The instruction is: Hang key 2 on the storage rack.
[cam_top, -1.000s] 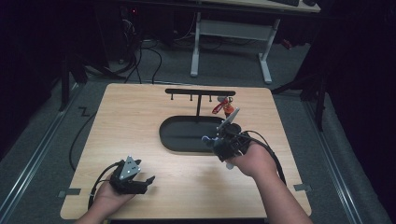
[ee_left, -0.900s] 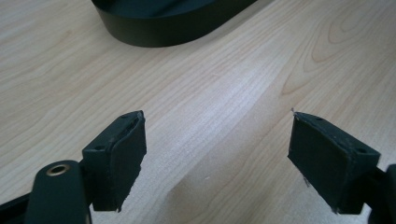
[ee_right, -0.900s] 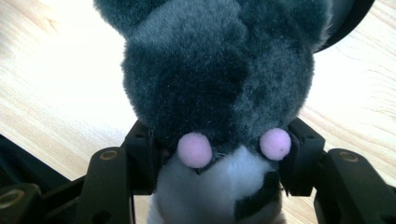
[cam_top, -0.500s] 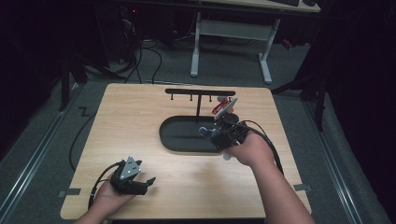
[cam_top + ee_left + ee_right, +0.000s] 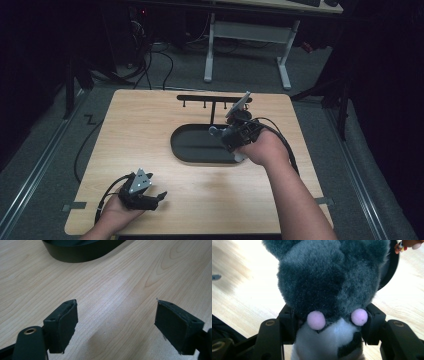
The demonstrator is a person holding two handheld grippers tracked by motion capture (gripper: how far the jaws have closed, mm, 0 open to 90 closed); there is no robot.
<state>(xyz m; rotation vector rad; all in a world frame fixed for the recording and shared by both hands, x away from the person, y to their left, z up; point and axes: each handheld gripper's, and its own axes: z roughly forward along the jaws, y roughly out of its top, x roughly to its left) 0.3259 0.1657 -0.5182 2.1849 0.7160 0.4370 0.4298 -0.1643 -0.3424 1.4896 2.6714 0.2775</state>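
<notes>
Right gripper view: right gripper (image 5: pixel 329 322) clamps a grey plush toy (image 5: pixel 329 282) by its middle, above the black tray (image 5: pixel 192 145). Soft, light, squashy; grip the body, not the fur. Left gripper (image 5: pixel 116 327) gapes empty.

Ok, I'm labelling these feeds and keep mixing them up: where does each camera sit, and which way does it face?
High view: above the person's side, facing forward and down on the wooden table; both forearms enter from below.
Left gripper view: on the left gripper, looking along open jaws at bare tabletop.
Right gripper view: on the right gripper, jaws clamping a grey plush toy.
Shared: the black tray shows in the high and left gripper views.
</notes>
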